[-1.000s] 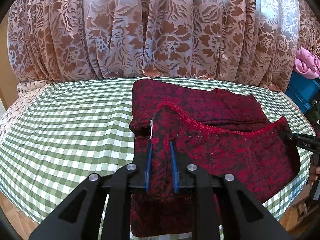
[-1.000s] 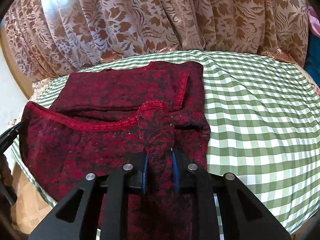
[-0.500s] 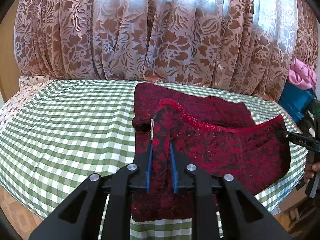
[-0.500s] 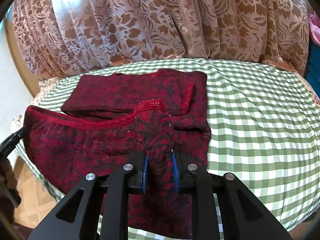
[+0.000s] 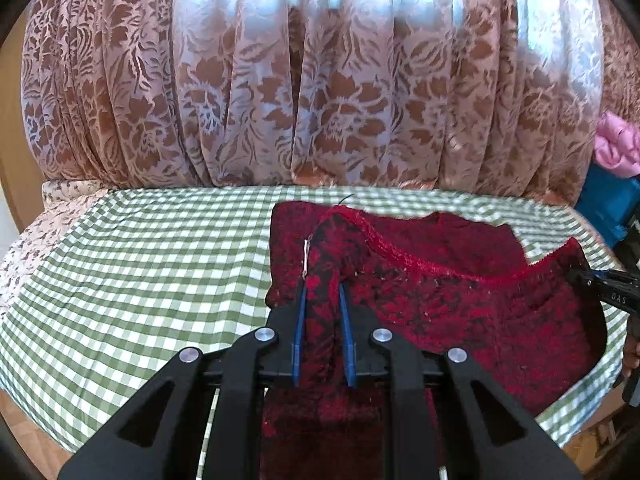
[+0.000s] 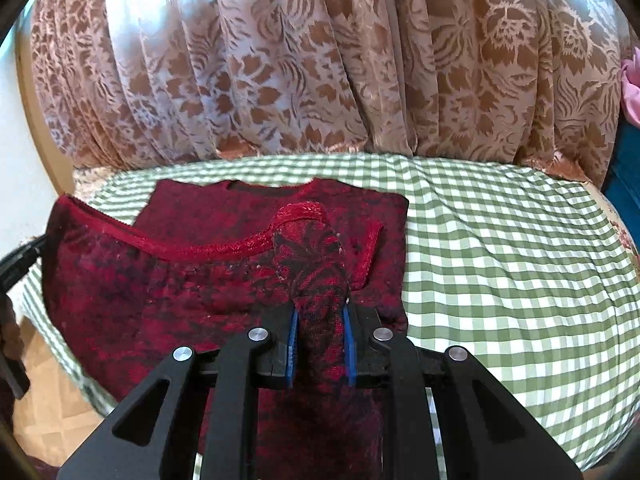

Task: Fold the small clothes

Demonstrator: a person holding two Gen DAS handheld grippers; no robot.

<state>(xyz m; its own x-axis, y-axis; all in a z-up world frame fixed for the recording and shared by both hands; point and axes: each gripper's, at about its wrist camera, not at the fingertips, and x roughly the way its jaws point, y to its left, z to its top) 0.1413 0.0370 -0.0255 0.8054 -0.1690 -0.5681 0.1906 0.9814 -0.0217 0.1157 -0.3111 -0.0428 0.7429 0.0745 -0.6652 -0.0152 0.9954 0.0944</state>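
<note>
A dark red patterned garment (image 5: pixel 460 300) lies on the green checked tablecloth (image 5: pixel 140 280), its far part flat and its near hem lifted. My left gripper (image 5: pixel 322 300) is shut on the hem's left corner, held above the table. My right gripper (image 6: pixel 320 312) is shut on the hem's right corner (image 6: pixel 312 248), also lifted. The red trimmed hem (image 6: pixel 200 242) stretches between them. The right gripper also shows at the right edge of the left wrist view (image 5: pixel 608 284). The garment's collar (image 6: pixel 268 188) lies at the far side.
A brown floral curtain (image 5: pixel 320 80) hangs right behind the table. A blue crate (image 5: pixel 612 208) with pink cloth (image 5: pixel 618 146) stands at the far right. Wooden floor (image 6: pixel 52 380) shows below the table's near edge.
Both grippers have lifted the held hem higher and carried it toward the far side of the table, over the flat part of the garment.
</note>
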